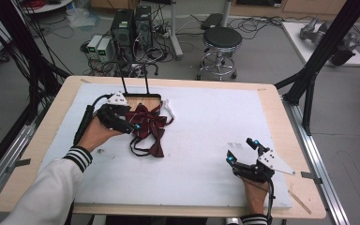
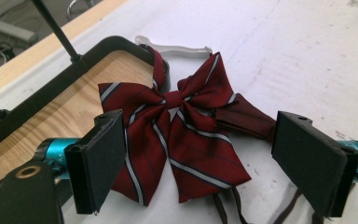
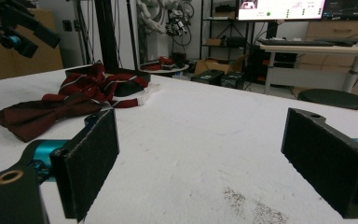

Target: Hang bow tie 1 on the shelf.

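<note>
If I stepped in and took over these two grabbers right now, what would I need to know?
Left gripper: open, jaws either side of the red striped bow tie, not closed on it.
Right gripper: open, holding nothing, low over the white mat at the near right.
The bow tie lies partly on the mat, partly over the corner of the black-framed wooden stand base.
Done: nothing gripped so far.
Left: probably close on the bow tie and lift it.

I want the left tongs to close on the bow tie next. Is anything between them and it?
Nothing visible. The left tongs are open right over the bow tie, jaws either side of it. The stand's base lies under the bow's far edge, not in the way.
</note>
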### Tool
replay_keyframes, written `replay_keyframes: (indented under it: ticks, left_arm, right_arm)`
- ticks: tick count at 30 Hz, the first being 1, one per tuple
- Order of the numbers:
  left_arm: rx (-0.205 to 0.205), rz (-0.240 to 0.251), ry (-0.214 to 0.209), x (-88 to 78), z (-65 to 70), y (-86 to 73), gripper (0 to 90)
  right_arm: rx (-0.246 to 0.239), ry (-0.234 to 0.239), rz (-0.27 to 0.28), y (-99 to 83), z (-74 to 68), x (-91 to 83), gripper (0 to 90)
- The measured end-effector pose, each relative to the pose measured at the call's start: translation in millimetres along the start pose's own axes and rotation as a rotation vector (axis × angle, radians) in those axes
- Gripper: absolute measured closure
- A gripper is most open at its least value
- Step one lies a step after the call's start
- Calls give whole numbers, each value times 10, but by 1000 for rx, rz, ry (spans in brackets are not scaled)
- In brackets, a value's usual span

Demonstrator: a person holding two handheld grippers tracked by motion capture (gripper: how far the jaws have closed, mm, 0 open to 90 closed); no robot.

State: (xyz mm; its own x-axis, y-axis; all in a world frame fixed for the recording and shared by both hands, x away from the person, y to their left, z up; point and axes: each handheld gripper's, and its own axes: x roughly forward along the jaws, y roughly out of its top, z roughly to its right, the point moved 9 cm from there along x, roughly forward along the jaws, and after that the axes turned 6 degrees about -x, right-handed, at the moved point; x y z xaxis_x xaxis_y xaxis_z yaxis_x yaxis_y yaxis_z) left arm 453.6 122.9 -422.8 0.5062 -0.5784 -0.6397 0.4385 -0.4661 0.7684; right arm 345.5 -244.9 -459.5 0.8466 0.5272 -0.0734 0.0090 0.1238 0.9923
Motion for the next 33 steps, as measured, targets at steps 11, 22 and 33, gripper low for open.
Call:
replay_keyframes:
  ticks: [11,22,33]
  left_arm:
    - [-38,-127,17,322,18,107,214]
    - [-115,-223,41,535,-32,80,249]
    - [-196,-293,42,683,0,82,291]
  right_arm:
    - [11,0,-2,-2,-2,-4,104]
    - [16,2,-1,-2,1,-5,103]
    - [19,0,0,-2,7,-6,104]
